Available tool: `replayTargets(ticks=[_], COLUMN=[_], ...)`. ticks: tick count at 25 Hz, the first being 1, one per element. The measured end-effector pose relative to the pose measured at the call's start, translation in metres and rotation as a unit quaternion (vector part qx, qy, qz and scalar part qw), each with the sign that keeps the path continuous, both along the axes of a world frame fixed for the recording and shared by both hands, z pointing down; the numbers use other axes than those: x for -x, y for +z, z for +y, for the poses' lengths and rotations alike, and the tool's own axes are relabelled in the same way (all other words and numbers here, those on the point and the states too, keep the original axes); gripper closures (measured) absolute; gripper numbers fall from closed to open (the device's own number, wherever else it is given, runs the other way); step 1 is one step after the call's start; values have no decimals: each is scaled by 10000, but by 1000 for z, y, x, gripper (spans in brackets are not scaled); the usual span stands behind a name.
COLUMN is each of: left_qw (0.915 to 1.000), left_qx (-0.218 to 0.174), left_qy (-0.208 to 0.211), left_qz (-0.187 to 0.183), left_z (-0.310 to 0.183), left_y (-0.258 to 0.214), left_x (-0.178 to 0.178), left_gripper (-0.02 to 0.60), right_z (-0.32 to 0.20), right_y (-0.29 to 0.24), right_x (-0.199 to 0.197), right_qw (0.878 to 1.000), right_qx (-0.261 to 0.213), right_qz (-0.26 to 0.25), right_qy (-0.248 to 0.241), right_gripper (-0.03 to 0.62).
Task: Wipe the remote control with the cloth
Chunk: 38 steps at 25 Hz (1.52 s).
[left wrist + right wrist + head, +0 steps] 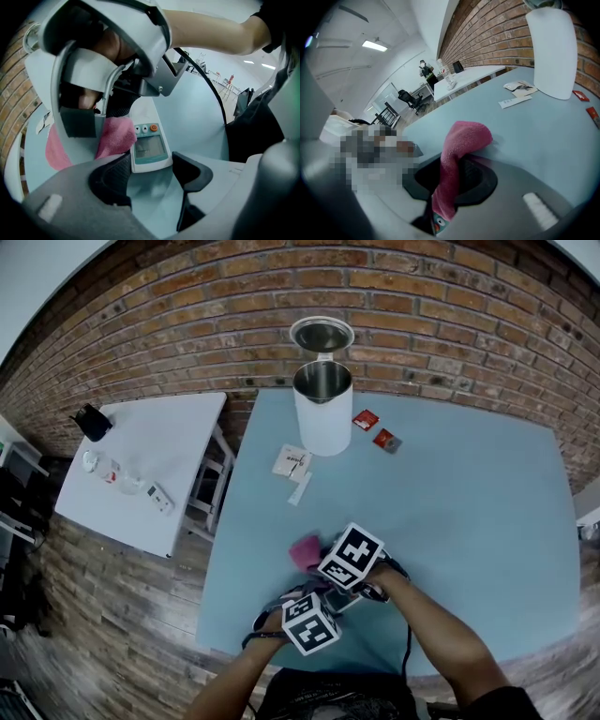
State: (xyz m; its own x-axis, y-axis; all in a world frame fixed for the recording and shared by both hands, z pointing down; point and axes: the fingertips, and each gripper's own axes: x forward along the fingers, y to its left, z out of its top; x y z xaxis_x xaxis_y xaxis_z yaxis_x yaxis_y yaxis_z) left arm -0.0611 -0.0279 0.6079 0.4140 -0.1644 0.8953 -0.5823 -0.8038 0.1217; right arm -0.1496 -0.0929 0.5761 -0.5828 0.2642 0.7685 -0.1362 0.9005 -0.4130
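Both arms reach forward and the two grippers sit close together. The left arm (230, 682) comes in from the left and the right arm (441, 634) from the right. The left gripper (151, 168) points steeply down, its jaws pinching the end of the remote control (149, 147). The right gripper (449, 178) is just beyond it, tipped down too, its jaws squeezing the cloth (461, 140).

The cloth (115, 136) covers part of the remote control (149, 149).
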Motion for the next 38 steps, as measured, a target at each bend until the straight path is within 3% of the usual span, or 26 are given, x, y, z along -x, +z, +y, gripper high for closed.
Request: replayTargets(ticks=[5, 8, 10, 14, 18, 20, 22, 25, 26, 29, 32, 36, 38], left_qw=[10000, 9992, 9955, 9748, 9424, 9162, 8821, 8361, 8166, 7358, 6864, 6129, 5834], left_qx=[-33, 63, 307, 918, 1504, 1870, 2310, 2761, 2893, 3284, 3326, 3367, 3343], left_qy=[-35, -292, -673, -1454, -2057, -2349, -2577, -2785, -2882, -3260, -3381, -3663, -3764], left_qz=[38, 247, 597, 1419, 2169, 2653, 3196, 3837, 4080, 4944, 5512, 6139, 6374], left_z=[0, -3, -6, -13, -16, -17, -16, -13, -12, -12, -13, -17, -20], left_y=[0, -2, -6, -16, -18, -22, -26, -31, -35, -52, -59, -68, -72], left_x=[0, 1, 2, 4, 7, 9, 9, 7, 6, 2, 10, 23, 30], left_gripper=[307, 308, 308, 308, 310, 310, 311, 311, 313, 313, 313, 311, 311], right_z=[-1, -27, -49, -79, -92, -96, -97, -97, -96, -93, -89, -84, -83], right_y=[-2, -21, -39, -63, -72, -74, -72, -67, -66, -62, -60, -50, -44], right_x=[0, -10, -26, -77, -122, -137, -146, -151, -150, -142, -127, -104, -94], right_qw=[9989, 9904, 9761, 9441, 9135, 8987, 8891, 8832, 8833, 8881, 8954, 9121, 9192], right_qx=[127, -21, 21, -60, -190, -256, -338, -458, -495, -636, -813, -1183, -1354], right_qz=[-214, -711, -1118, -1592, -1920, -2107, -2215, -2278, -2283, -2295, -2322, -2181, -2084], right_qy=[408, 1186, 1866, 2888, 3581, 3838, 3992, 4075, 4064, 3931, 3711, 3263, 3053], right_gripper=[517, 517, 517, 518, 517, 517, 517, 517, 517, 517, 517, 517, 517])
